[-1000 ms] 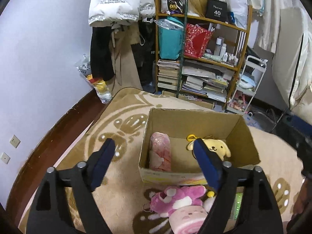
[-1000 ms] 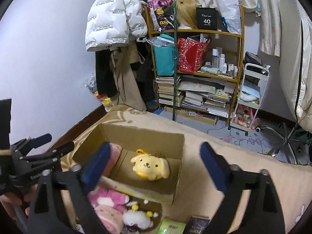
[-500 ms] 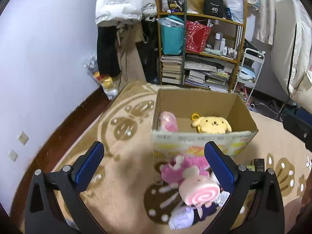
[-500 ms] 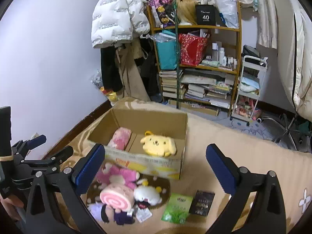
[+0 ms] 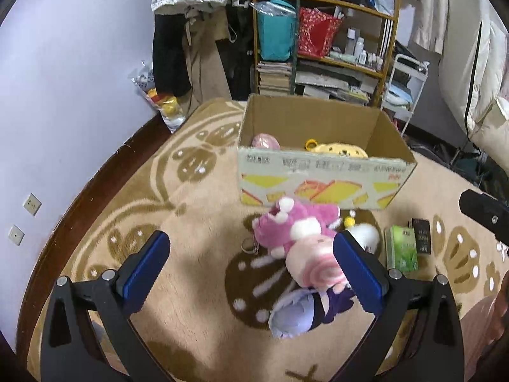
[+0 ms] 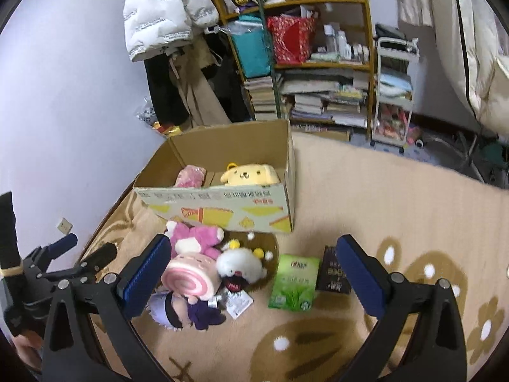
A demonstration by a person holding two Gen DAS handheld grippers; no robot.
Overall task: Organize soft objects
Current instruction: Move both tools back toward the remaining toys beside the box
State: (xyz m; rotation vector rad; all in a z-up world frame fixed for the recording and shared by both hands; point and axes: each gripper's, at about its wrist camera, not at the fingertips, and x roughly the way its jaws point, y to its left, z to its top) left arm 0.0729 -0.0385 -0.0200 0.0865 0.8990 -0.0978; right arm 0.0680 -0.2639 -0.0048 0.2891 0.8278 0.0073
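Soft toys lie in a heap on the beige rug, just in front of the cardboard box: pink plush, pink swirl-roll plush, white fluffy plush, purple-haired doll. Inside box: yellow dog plush & pink bundle. Right of the heap, a green packet and dark packet, both flat on rug. Behind box, a shelf w/ books; black box there reads "40". Box print unreadable. Left gripper tilts down over the heap, fingers wide apart after opening, nothing between. Right gripper likewise angled down, fingers wide apart, empty.
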